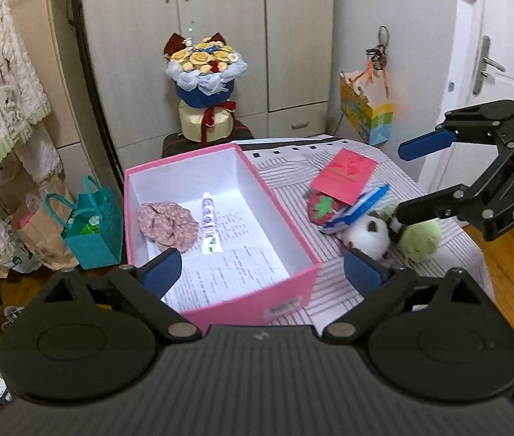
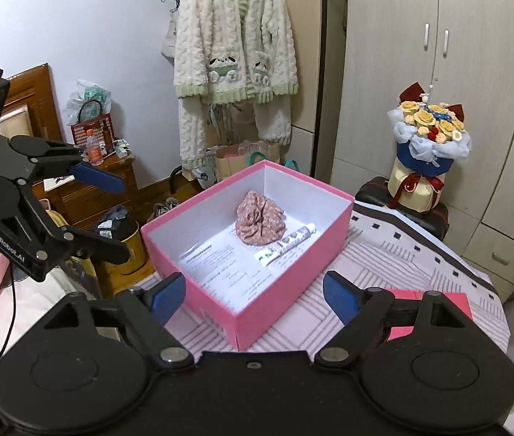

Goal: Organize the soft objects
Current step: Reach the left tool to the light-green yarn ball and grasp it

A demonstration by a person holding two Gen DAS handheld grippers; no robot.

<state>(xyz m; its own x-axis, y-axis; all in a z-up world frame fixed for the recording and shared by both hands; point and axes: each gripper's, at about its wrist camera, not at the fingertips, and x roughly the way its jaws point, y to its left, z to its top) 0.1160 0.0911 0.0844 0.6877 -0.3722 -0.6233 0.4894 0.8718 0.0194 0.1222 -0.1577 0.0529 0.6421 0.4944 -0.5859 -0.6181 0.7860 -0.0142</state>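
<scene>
Both tongs (image 1: 262, 272) (image 2: 255, 292) wide open, empty

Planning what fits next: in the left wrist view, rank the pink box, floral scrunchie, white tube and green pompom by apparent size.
1. Pink cardboard box
2. Pink floral fabric scrunchie
3. Green fluffy pompom, partly hidden by the right gripper; ranking against the scrunchie unsure
4. White tube

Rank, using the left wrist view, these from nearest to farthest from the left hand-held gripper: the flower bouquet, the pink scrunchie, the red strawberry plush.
1. Pink scrunchie, in the pink box, just past the left hand-held gripper.
2. Red strawberry plush, on the striped cloth to the right.
3. Flower bouquet, by the wardrobe.
</scene>
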